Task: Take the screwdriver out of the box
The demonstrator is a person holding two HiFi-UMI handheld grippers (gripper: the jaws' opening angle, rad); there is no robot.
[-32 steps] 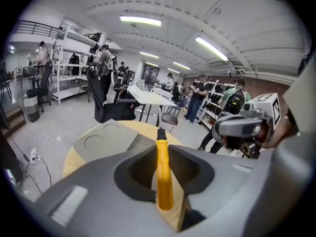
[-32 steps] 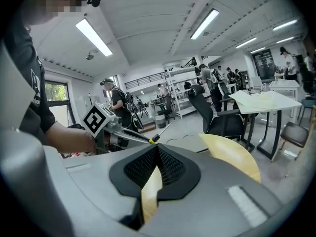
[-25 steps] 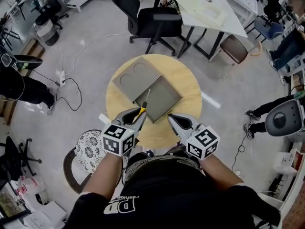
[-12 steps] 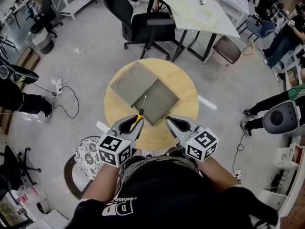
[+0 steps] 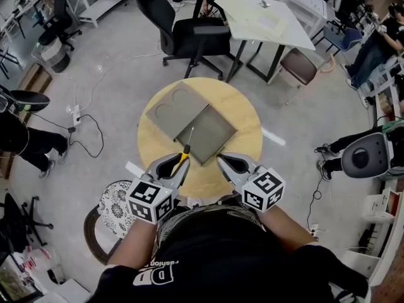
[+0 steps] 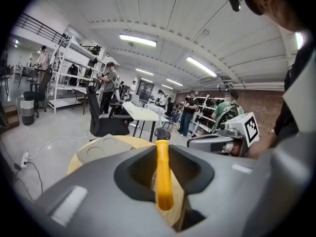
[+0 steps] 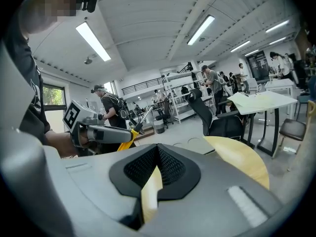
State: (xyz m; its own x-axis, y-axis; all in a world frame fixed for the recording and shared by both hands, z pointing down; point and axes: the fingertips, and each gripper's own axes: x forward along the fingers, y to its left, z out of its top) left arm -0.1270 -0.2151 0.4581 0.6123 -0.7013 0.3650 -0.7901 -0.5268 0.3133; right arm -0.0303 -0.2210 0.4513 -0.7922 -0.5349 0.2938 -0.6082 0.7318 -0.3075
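My left gripper [image 5: 179, 159] is shut on the yellow handle of the screwdriver [image 5: 184, 151]. Its thin metal shaft points away from me over the near edge of the grey box [image 5: 213, 136]. The box lies open on the round wooden table [image 5: 248, 120], with its lid [image 5: 176, 106] folded out to the far left. In the left gripper view the yellow handle [image 6: 163, 177] stands clamped between the two jaws. My right gripper [image 5: 222, 160] hovers at the table's near edge, right of the left one; its jaws meet with nothing between them [image 7: 157, 154].
A black office chair [image 5: 189, 33] and a white table [image 5: 268, 21] stand beyond the round table. A patterned stool [image 5: 117, 197] sits at my lower left. Cables [image 5: 88, 115] trail over the floor on the left, and people stand around the room's edges.
My left gripper has risen a little and drawn back towards me with the screwdriver in it. The right gripper has stayed put.
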